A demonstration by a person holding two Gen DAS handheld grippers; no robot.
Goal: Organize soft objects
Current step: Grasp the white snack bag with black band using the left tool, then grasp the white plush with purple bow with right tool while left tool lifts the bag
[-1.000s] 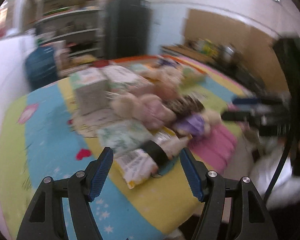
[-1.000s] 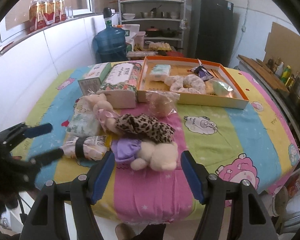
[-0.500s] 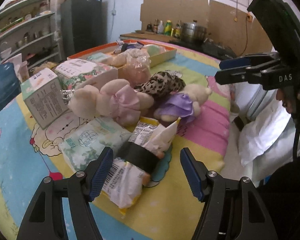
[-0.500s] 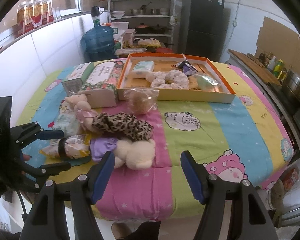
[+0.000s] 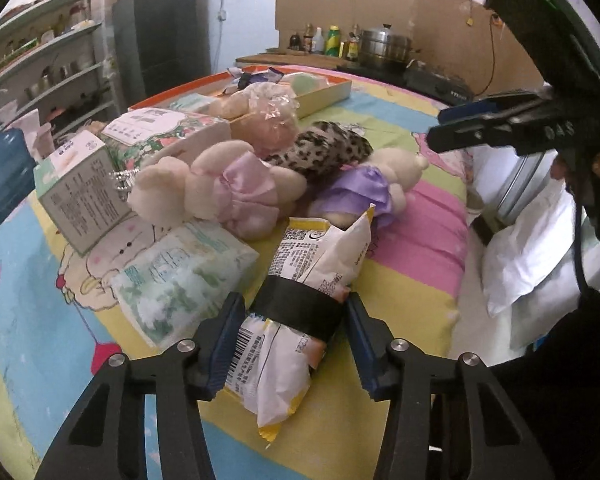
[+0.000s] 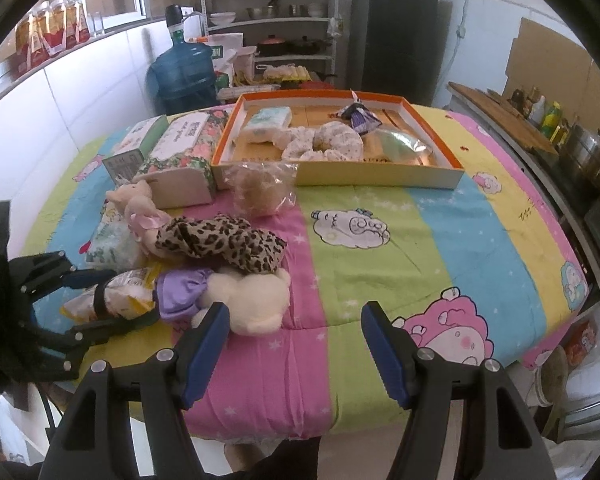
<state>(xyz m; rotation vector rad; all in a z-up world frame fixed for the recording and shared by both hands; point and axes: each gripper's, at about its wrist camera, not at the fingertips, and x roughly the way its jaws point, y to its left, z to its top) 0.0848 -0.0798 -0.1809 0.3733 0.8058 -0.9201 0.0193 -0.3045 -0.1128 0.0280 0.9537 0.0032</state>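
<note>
A white and yellow snack bag (image 5: 324, 252) with a black band lies on the colourful sheet near the front edge. My left gripper (image 5: 294, 320) is closing on it, and both pads touch the bag's sides at the band. The right wrist view shows the same grip on that snack bag (image 6: 128, 286) at far left. Beside it lie a cream plush in a purple dress (image 6: 252, 296), a plush with a pink bow (image 5: 204, 188) and a leopard-print cloth (image 6: 220, 240). My right gripper (image 6: 296, 320) hovers open just right of the purple plush, holding nothing.
A soft tissue pack (image 5: 180, 272) lies left of the bag. Two cartons (image 6: 180, 152) and a wrapped plush (image 6: 260, 188) stand before an orange tray (image 6: 380, 178) with several soft items. The sheet's right half (image 6: 440, 240) is bare. A stove counter (image 6: 572, 152) runs along the right.
My left gripper sank and moved in over the snack bag, then its jaws narrowed from wide apart onto the bag's sides. The right gripper drifted slightly right of the purple plush.
</note>
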